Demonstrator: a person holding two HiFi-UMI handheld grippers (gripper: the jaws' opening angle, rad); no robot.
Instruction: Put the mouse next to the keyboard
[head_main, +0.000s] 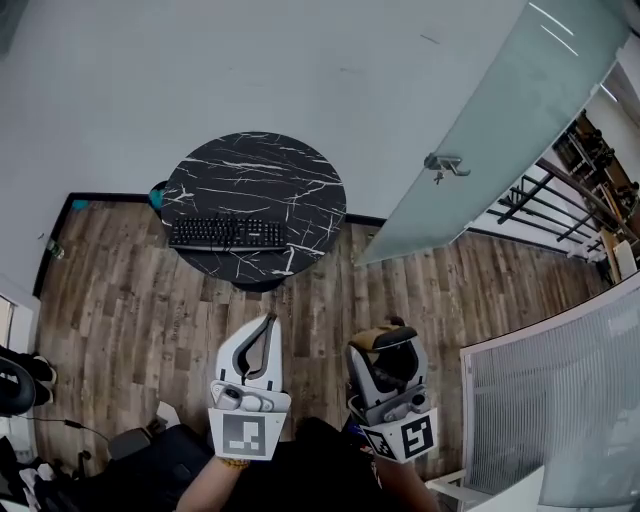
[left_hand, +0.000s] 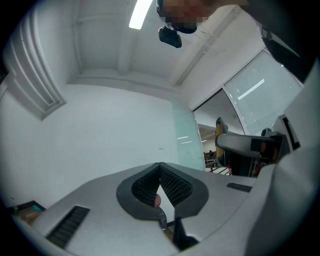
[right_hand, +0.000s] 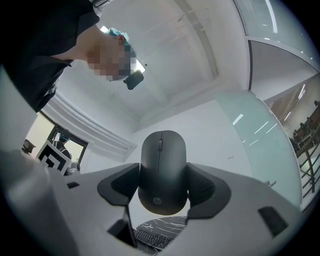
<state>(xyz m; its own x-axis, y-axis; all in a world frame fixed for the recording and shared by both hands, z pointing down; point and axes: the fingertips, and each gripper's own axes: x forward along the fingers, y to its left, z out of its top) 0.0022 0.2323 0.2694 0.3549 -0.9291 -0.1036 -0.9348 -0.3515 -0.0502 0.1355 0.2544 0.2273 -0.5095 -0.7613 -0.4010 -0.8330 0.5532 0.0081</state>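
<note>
The black mouse (right_hand: 162, 170) is clamped upright between the dark pads of my right gripper (right_hand: 162, 182), buttons facing the camera. In the head view that gripper (head_main: 385, 338) hangs low, well short of the round black marble table (head_main: 300, 170). The black keyboard (head_main: 226, 234) lies along the table's near left edge and shows small below the mouse in the right gripper view, keyboard (right_hand: 152, 239). My left gripper (head_main: 267, 324) is beside the right one, shut and holding nothing. Its pads (left_hand: 172, 185) meet at a point.
Wood-plank floor (head_main: 130, 300) lies between me and the table. A frosted glass door (head_main: 490, 130) with a handle stands open at the right, a railing (head_main: 560, 205) behind it. A black chair base (head_main: 20, 385) is at the far left.
</note>
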